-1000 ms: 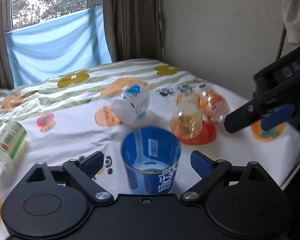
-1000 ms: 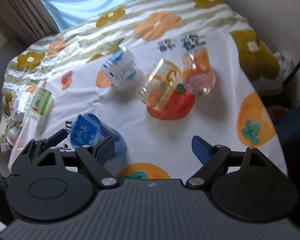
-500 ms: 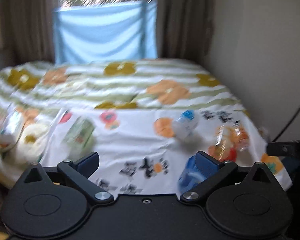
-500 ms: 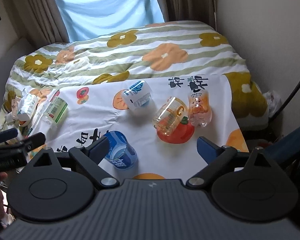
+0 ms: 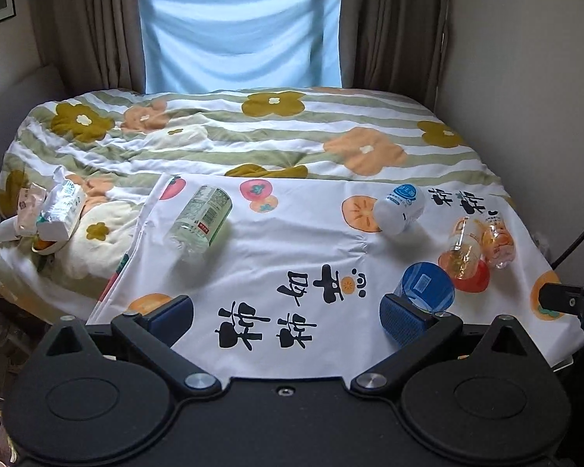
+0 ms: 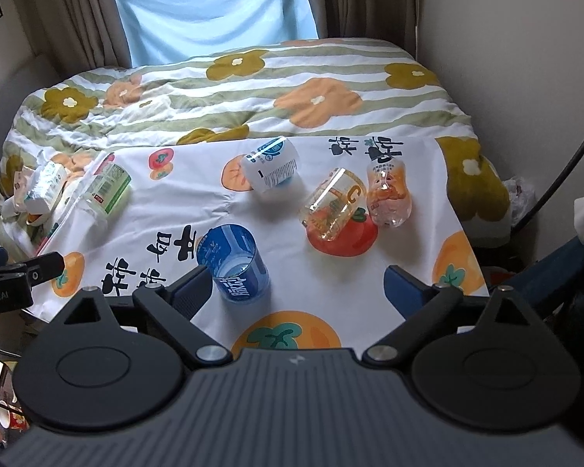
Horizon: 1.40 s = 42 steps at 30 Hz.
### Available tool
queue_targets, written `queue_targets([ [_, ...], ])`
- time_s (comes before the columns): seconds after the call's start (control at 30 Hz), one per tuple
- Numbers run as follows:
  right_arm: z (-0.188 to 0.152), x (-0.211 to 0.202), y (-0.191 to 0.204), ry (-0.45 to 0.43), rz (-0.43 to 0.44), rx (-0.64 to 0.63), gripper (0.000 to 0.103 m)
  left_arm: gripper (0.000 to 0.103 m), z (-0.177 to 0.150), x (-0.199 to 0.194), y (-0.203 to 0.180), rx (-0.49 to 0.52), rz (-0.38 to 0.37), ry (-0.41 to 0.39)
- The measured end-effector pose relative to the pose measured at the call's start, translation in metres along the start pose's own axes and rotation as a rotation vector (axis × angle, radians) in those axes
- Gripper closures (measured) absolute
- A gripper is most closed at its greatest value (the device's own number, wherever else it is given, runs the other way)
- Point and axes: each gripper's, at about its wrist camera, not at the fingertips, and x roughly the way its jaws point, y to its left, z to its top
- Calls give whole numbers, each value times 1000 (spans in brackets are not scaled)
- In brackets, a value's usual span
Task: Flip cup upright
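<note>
We see the blue cup [image 6: 237, 268] standing upright, mouth up, on the printed cloth [image 6: 292, 241], left of the orange-tinted cup [image 6: 333, 204]. Our left gripper [image 5: 288, 313] and right gripper [image 6: 296, 288] both gape, holding nothing. Only the left view shows the green-labelled bottle [image 5: 200, 220] whole.

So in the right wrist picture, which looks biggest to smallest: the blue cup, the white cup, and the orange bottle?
1. blue cup, though it's nearest the camera
2. white cup
3. orange bottle, close to the white cup in size
</note>
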Motion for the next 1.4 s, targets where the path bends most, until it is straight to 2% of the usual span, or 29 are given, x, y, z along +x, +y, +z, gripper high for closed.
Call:
queue_targets([
  [0.67, 0, -7, 2, -17, -31, 7, 0, 0, 2, -5, 2, 10, -10, -25],
  [1.4, 2, -8, 4, -12, -40, 4, 0, 0, 5, -4, 6, 40, 13, -22],
])
